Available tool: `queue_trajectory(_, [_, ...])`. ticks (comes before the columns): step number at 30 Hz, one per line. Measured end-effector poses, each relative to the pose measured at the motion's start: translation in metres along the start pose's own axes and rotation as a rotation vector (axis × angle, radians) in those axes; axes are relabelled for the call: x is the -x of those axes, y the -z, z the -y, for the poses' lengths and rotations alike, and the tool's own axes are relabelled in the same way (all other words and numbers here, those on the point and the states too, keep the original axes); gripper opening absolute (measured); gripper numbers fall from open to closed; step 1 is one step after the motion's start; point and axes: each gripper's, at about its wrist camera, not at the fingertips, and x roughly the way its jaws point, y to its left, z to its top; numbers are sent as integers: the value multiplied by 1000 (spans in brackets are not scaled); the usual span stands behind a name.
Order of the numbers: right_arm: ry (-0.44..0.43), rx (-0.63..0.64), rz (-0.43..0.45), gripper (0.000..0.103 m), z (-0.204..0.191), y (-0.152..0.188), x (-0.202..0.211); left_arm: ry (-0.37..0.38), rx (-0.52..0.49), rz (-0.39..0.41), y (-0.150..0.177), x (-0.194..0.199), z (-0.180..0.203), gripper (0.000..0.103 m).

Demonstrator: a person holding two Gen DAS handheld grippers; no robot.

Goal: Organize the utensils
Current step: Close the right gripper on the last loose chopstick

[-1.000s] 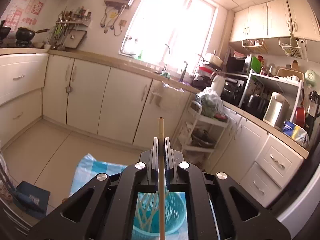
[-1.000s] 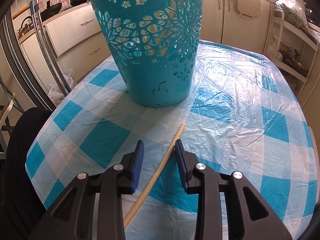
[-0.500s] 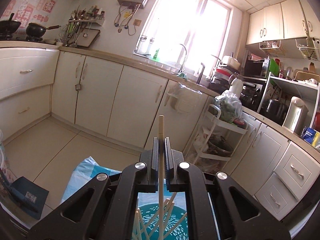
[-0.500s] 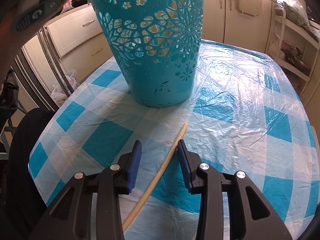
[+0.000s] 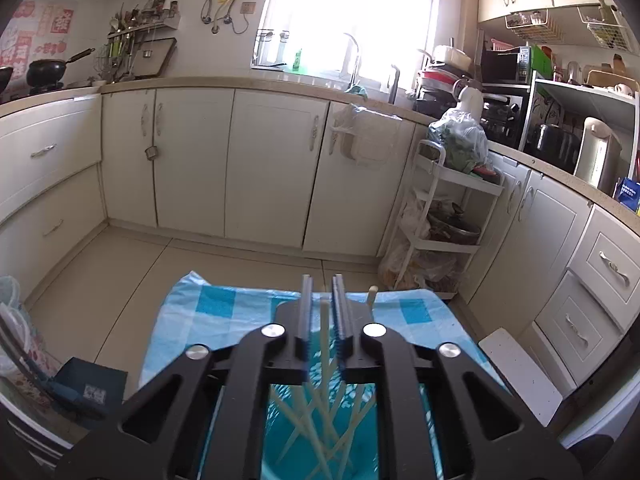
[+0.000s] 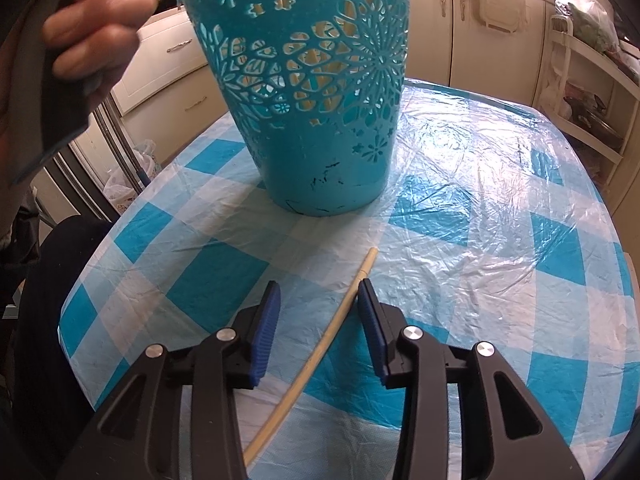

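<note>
A teal cut-out plastic basket [image 6: 308,92] stands on the blue-and-white checked table [image 6: 500,248]. In the left wrist view my left gripper [image 5: 321,312] hangs right above the basket [image 5: 280,432], its jaws slightly apart, with a pale chopstick [image 5: 323,344] loose between them, dropping among several chopsticks inside. In the right wrist view my right gripper [image 6: 318,308] is open low over the table, its blue pads [image 6: 266,320] either side of one chopstick [image 6: 320,352] that lies flat, nearer the right pad.
The person's left hand [image 6: 92,28] shows at upper left beside the basket. White kitchen cabinets [image 5: 240,168] and a white rolling shelf cart [image 5: 444,216] stand beyond the table. A dark chair back [image 6: 44,320] sits at the table's left edge.
My left gripper has opened slightly and let go of the chopstick, which has slid down into the basket. My right gripper has opened wider around the chopstick on the table.
</note>
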Motion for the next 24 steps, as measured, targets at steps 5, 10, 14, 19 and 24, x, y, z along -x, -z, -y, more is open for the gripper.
queue_trajectory(5, [-16, -26, 3, 40, 4, 0, 1, -80, 55, 59, 12, 43, -31, 53])
queue_trajectory(10, [21, -22, 4, 35, 2, 1, 2, -186, 130, 48, 44, 75, -77, 72])
queue_trajectory(14, [71, -3, -3, 20, 2, 1, 2, -223, 174, -78, 88, 65, -106, 74])
queue_trajectory(19, [55, 68, -72, 9, 1, 0, 5, -190, 142, -225, 128, 40, -108, 74])
queue_trajectory(24, [90, 88, -100, 10, -1, -2, 4, -143, 69, -288, 143, 23, -93, 74])
